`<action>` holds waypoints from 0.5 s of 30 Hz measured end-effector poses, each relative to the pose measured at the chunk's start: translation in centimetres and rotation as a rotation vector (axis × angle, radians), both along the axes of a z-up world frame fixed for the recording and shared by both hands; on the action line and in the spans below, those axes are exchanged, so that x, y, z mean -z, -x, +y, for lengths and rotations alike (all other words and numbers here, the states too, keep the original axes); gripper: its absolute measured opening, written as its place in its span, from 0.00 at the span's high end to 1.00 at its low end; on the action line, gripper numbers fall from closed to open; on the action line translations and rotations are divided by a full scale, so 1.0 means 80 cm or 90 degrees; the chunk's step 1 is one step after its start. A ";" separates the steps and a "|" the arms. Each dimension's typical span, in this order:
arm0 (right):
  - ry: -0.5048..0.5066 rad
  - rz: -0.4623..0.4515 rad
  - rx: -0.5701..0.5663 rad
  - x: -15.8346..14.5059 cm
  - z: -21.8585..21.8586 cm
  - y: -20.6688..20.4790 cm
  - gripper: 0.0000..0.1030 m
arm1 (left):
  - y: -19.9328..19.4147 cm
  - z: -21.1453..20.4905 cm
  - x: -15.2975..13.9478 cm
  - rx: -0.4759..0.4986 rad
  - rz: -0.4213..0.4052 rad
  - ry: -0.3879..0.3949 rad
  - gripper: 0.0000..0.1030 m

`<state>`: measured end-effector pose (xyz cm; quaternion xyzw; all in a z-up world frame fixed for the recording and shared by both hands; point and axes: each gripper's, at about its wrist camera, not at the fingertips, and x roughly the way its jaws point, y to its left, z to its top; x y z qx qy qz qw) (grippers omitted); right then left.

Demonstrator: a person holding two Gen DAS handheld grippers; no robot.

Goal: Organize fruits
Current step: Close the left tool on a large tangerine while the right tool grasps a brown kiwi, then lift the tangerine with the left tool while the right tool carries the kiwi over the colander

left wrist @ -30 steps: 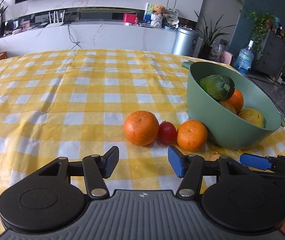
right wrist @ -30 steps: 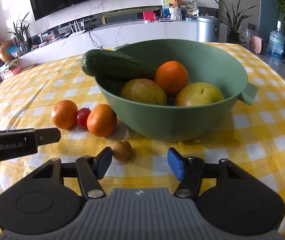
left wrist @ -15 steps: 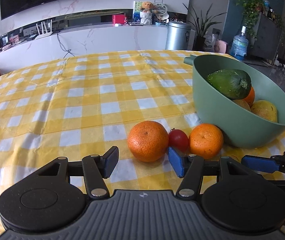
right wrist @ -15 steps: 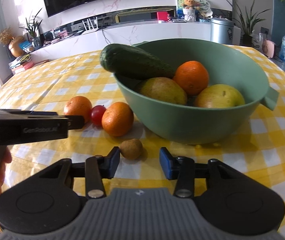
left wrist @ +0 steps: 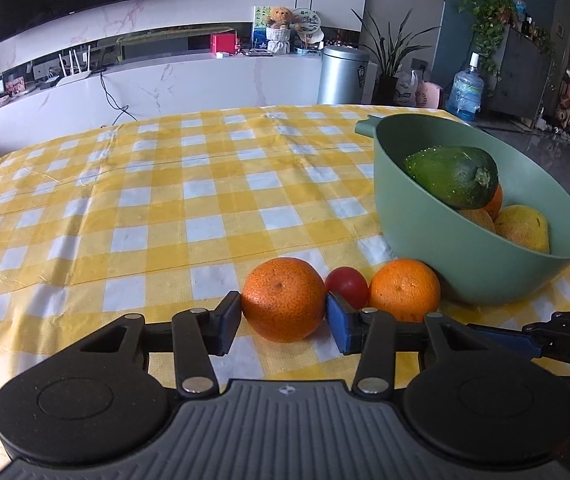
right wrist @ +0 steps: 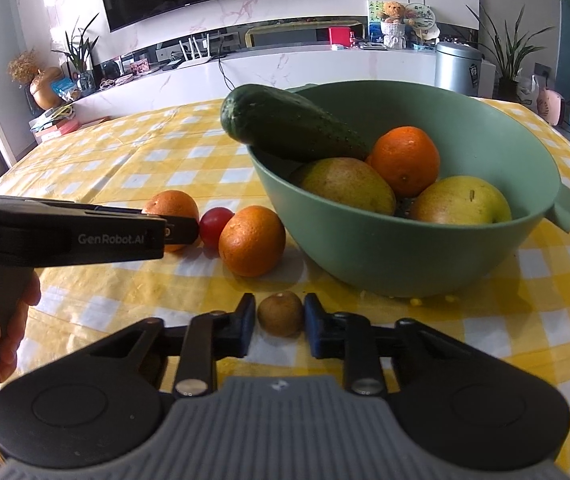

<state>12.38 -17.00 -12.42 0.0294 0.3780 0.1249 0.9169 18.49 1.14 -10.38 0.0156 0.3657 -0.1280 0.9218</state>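
My left gripper (left wrist: 283, 320) has the left orange (left wrist: 283, 296) between its blue pads; the jaws are closing and both pads touch its sides. A cherry tomato (left wrist: 348, 285) and a second orange (left wrist: 404, 290) lie just right of it, against the green bowl (left wrist: 445, 268). In the right wrist view my right gripper (right wrist: 279, 320) is shut on a small brown fruit (right wrist: 279, 312) lying on the cloth in front of the bowl (right wrist: 405, 256). Inside the bowl are a cucumber (right wrist: 285, 126), an orange (right wrist: 405, 160) and two yellow-green fruits.
A yellow and white checked cloth (left wrist: 165, 208) covers the table. A person's hand (right wrist: 9, 320) holds the left gripper's handle at the left of the right wrist view. Behind the table run a white counter and a metal bin (left wrist: 341, 76).
Both grippers moved forward onto their fruits. The left jaws narrowed around the left orange. The right jaws closed in on the small brown fruit.
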 end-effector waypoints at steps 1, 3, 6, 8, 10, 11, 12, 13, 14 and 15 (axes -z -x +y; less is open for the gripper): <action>0.000 0.000 -0.003 0.000 0.000 0.000 0.79 | 0.002 -0.001 -0.001 -0.003 0.000 -0.001 0.50; -0.001 0.000 -0.006 0.000 0.001 0.001 0.79 | 0.007 0.001 -0.003 -0.010 -0.001 0.002 0.50; -0.004 -0.007 -0.007 -0.003 0.000 0.004 0.79 | 0.017 0.003 -0.011 -0.021 -0.008 0.010 0.50; -0.006 -0.014 -0.009 -0.006 0.000 0.007 0.79 | 0.026 0.004 -0.019 -0.026 -0.012 0.015 0.50; -0.007 -0.021 -0.014 -0.009 -0.001 0.010 0.79 | 0.035 0.004 -0.027 -0.032 -0.017 0.020 0.50; -0.008 -0.024 -0.017 -0.011 -0.001 0.011 0.79 | 0.040 0.003 -0.031 -0.034 -0.020 0.022 0.50; -0.008 -0.028 -0.021 -0.013 0.000 0.012 0.79 | 0.045 0.002 -0.036 -0.034 -0.022 0.024 0.50; -0.008 -0.033 -0.024 -0.015 0.000 0.015 0.79 | 0.050 0.002 -0.041 -0.033 -0.026 0.025 0.50; -0.008 -0.038 -0.027 -0.017 -0.001 0.018 0.79 | 0.055 0.001 -0.047 -0.032 -0.031 0.025 0.50; -0.010 -0.044 -0.029 -0.021 -0.002 0.021 0.79 | 0.060 -0.002 -0.053 -0.031 -0.036 0.025 0.50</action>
